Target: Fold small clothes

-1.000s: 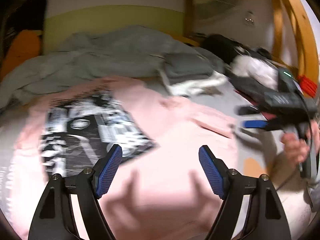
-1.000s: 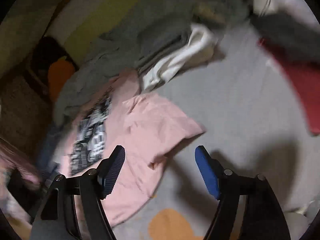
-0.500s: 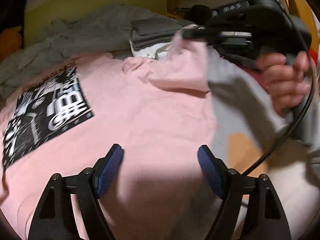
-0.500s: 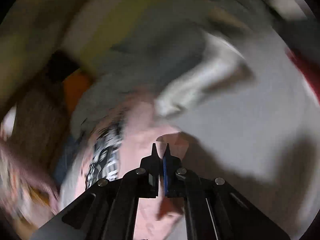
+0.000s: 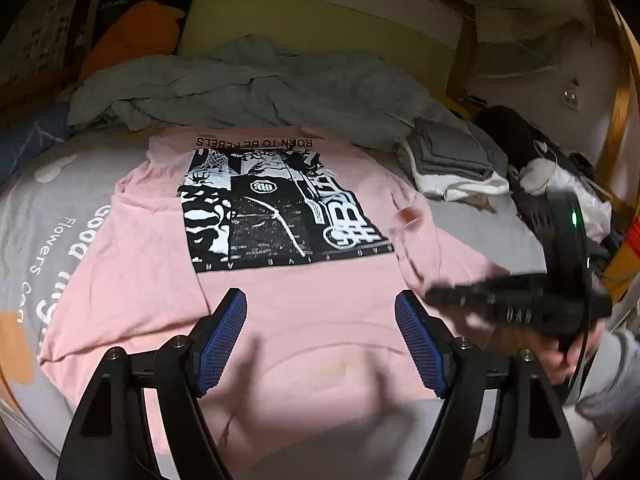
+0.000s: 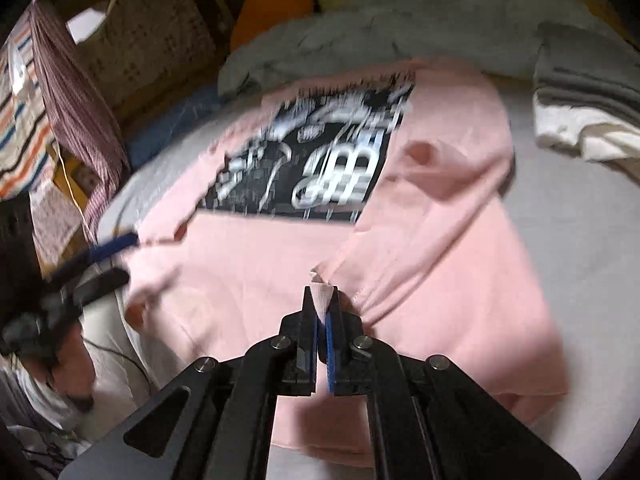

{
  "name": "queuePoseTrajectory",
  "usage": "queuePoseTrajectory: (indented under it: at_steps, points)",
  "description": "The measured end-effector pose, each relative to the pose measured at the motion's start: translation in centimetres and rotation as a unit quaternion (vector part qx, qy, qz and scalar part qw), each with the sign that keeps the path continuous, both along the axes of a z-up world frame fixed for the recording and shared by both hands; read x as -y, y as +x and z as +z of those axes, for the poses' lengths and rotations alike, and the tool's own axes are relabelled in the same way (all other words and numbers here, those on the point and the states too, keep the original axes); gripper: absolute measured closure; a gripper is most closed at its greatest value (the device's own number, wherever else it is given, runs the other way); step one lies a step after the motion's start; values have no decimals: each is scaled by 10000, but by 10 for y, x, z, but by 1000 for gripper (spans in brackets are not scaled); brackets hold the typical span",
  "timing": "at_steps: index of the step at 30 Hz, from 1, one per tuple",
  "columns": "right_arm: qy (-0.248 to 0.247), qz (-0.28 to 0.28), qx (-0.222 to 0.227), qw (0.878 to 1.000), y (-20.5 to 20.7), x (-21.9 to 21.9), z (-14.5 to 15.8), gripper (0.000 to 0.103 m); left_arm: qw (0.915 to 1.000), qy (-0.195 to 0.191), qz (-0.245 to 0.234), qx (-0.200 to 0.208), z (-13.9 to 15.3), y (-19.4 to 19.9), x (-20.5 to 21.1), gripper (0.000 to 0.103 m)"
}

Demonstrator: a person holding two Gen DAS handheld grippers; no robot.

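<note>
A pink tee (image 5: pixel 312 304) is laid flat, print up, on a grey sheet (image 5: pixel 52 208) over the bed. The black-and-white print (image 5: pixel 276 208) is seen upside down from the left wrist view, with the collar end near the camera. The tee's right sleeve (image 5: pixel 424 248) is folded in over the body.

The left gripper (image 5: pixel 320 332) is held spread above the tee's near part; nothing is caught between its blue pads (image 5: pixel 222 340), and their shadow is cast on the cloth below.

The right gripper (image 6: pixel 322 300) is pressed together on a small fold of the pink fabric; a peak of cloth is seen sticking out past the tips. From the left wrist view it is seen blurred at the tee's right edge (image 5: pixel 516 304), carried by a hand (image 5: pixel 560 356) in a grey sleeve (image 5: pixel 612 384).

A crumpled grey blanket (image 5: pixel 248 84) is bunched just beyond the tee. A stack of folded clothes (image 5: pixel 452 164), grey over white, is set to the right of the tee, apart from it. Dark clothes (image 5: pixel 532 152) are piled further right. An orange cushion (image 5: pixel 132 36) is seen behind the blanket.
</note>
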State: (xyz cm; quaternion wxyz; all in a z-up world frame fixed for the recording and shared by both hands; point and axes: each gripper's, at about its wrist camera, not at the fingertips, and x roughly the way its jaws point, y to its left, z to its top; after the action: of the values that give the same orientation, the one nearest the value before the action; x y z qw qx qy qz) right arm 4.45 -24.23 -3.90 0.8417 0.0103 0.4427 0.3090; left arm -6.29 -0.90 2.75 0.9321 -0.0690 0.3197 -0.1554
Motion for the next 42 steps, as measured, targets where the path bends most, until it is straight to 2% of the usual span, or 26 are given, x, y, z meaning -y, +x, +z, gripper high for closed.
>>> queuePoseTrajectory:
  at_steps: [3,5,6,7,10,13,15,17,19,20,21,22,23,24,26,28,32,33,34,35,38,40,42]
  points:
    - [-142,-58,84,9998,-10,4,4,98,9998,-12,-184,-100,2,18,7,28]
    - [120,-196,163,9996,-19,15,14,88,9990,-25,-431,-140,3,32,20,28]
    - [233,-278,202,9991,-25,22,17,76,9986,-3,-500,-155,3,38,27,28]
    - [368,-440,315,9979,-31,29,22,72,9978,-1,-635,-195,3,48,38,28]
    - [420,-991,733,9915,-51,48,36,71,9945,-22,-982,-350,1,78,65,28]
    - [66,-1802,1121,9772,-68,74,43,71,9868,-80,-1450,-721,-8,117,92,28]
    - [-337,-2507,958,9627,-69,97,34,71,9770,-161,-1770,-1181,-23,147,108,28]
    - [-444,-3096,501,9485,-66,124,21,71,9772,-144,-1590,-1402,-37,170,115,30]
    - [-61,-3202,142,9472,-61,141,15,71,9764,-261,-1545,-1485,-44,184,117,37]
    - [138,-3149,64,9490,-60,146,16,71,9739,-439,-1608,-1544,-45,187,115,45]
    - [265,-3048,24,9520,-58,147,16,71,9675,-741,-1753,-1665,-45,189,111,59]
    - [317,-2895,-10,9567,-55,144,16,71,9573,-1127,-1960,-1804,-46,191,107,68]
    - [375,-2730,-68,9613,-52,139,14,71,9530,-1305,-2031,-1828,-44,190,104,85]
    - [461,-2510,-179,9667,-50,134,11,71,9549,-1294,-2029,-1741,-41,188,101,95]
    - [302,-2334,-253,9716,-45,123,7,71,9662,-877,-1982,-1397,-32,182,99,99]
    - [-229,-2318,-82,9725,-39,112,8,71,9741,-526,-1846,-1193,-24,180,98,102]
    - [-455,-2253,66,9732,-28,104,9,71,9785,-507,-1661,-1117,-19,184,86,102]
    - [-494,-2270,45,9726,-26,104,8,76,9799,-406,-1597,-1120,-18,186,85,102]
    - [-548,-2289,28,9719,-25,105,6,92,9829,-177,-1453,-1120,-19,189,85,102]
    - [-599,-2285,27,9717,-25,105,4,101,9846,9,-1362,-1093,-19,189,86,102]
    - [-669,-2287,124,9711,-26,101,5,102,9842,522,-1216,-1178,-22,187,91,102]
    - [-721,-2326,236,9696,-28,96,7,102,9804,904,-1339,-1126,-26,180,99,101]
    - [-813,-2304,258,9693,-33,93,6,102,9778,1101,-1467,-1014,-27,175,106,94]
